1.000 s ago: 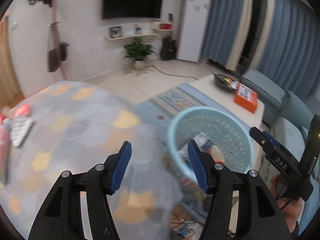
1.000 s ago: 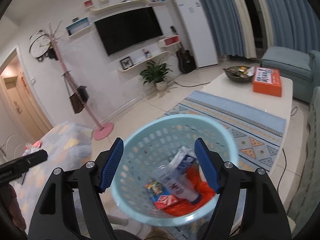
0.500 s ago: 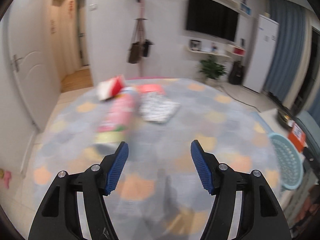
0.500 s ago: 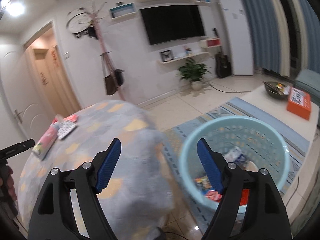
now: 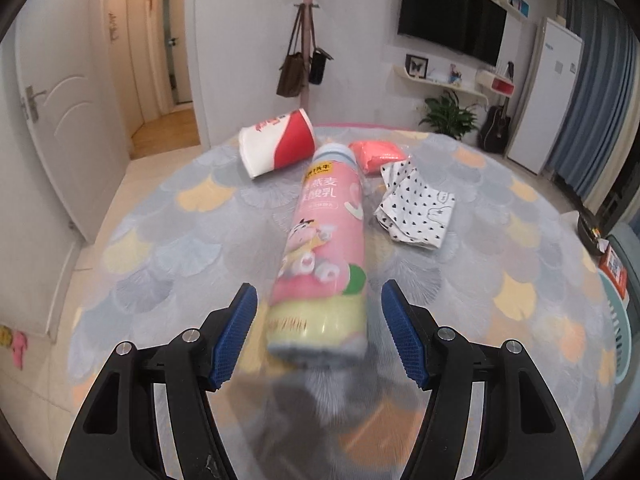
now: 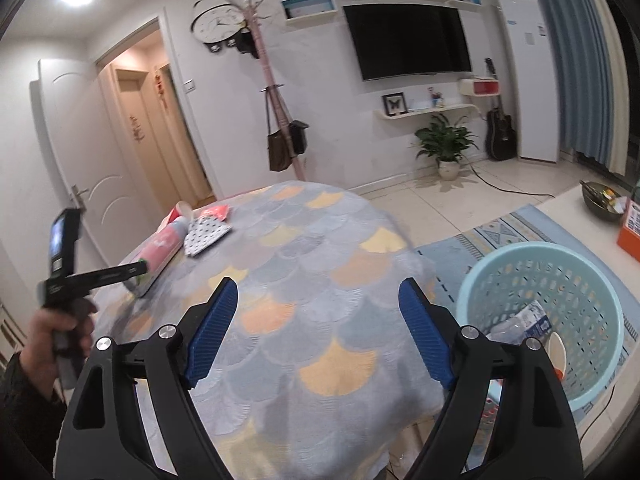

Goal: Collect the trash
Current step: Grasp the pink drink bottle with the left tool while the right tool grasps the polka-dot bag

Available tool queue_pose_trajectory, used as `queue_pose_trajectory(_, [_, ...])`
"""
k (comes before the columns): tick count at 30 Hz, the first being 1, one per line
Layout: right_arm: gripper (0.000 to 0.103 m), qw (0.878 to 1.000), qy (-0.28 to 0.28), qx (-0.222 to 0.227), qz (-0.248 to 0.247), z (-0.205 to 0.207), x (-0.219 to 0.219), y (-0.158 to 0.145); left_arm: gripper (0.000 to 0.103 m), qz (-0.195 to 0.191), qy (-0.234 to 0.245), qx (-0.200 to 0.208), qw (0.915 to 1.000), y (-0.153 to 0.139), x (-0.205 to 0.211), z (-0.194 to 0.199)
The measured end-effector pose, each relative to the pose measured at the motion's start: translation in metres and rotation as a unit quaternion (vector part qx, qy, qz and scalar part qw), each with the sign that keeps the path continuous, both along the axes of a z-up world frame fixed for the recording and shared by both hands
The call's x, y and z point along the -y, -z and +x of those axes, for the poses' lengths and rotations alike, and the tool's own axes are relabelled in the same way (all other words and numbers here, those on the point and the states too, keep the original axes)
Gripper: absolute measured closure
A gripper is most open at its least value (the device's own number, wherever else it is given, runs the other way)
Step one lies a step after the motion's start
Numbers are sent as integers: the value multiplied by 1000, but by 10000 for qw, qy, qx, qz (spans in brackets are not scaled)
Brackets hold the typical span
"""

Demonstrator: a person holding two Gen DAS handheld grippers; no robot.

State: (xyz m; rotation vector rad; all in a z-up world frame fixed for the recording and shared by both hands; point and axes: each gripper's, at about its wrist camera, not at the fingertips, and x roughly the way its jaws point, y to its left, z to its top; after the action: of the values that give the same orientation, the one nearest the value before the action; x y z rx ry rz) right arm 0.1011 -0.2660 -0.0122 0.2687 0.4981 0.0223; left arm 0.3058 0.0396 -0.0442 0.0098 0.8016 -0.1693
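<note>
A pink yogurt-drink bottle (image 5: 324, 240) lies on its side on the round table's scale-patterned cloth (image 5: 160, 240). Its base sits between the fingers of my left gripper (image 5: 319, 292), which is open with a gap on each side. Behind the bottle lie a red-and-white paper cup (image 5: 276, 146), a pink packet (image 5: 376, 156) and a polka-dot wrapper (image 5: 416, 208). My right gripper (image 6: 318, 286) hovers over the near side of the cloth (image 6: 320, 240), jaws opening, nothing between them. The light-blue basket (image 6: 576, 288), holding several pieces of trash, stands on the floor to its right.
A hand holds the left gripper's handle (image 6: 60, 328) at the table's left side. A coat stand with bags (image 6: 280, 136) rises behind the table. A low white table (image 6: 568, 208) with an orange box and a bowl stands beyond the basket, on a patterned rug (image 6: 492, 232).
My left gripper swung from the basket to the table and closed in on the pink bottle. My right gripper left its place over the basket, turned toward the table, and its jaws widened.
</note>
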Motion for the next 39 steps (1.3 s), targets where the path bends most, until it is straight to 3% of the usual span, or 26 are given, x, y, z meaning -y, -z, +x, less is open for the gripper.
queue_pose_trajectory(1, [24,10000,-33,-6,-4,2,-2,-1,40,-16,19,-63,10000,4,0,5])
queue_pose_trajectory(3, [24,10000,-71,-25,-1,7,-7,-3,52,-146,4,-296,9995,15,-1,14])
queue_pose_trajectory(4, [24,9999,-105,-22,8,10,-9,-5,54,-186,-3,-342,9992,19,-2,14])
queue_pose_trajectory(13, [17,9987,-489,-13,-173,61,-58,-25,54,-324,-268,46,9991,16,-20,-46])
queue_pose_trajectory(18, [17,9947,-716,-478,-569,120,-111,-17,54,-599,-387,122,9974,13,-32,-72])
queue_pose_trajectory(23, [17,9882,-1053,-1102,-169,192,-150,7,54,-1087,-424,-181,9930,23,-47,-61])
queue_pose_trajectory(28, [17,9804,-776,-1800,-174,249,-171,40,54,-1124,-418,-175,9926,25,-47,-63])
queue_pose_trajectory(32, [16,9797,-581,-1770,-746,270,-188,43,54,-1400,-401,-167,9892,27,-53,-65])
queue_pose_trajectory(36, [7,9698,-608,-1989,-1277,280,-208,48,54,-1392,-396,-177,9893,27,-51,-64])
queue_pose_trajectory(39, [7,9704,-589,-1971,-1264,275,-206,48,54,-1429,-391,-174,9888,28,-53,-65])
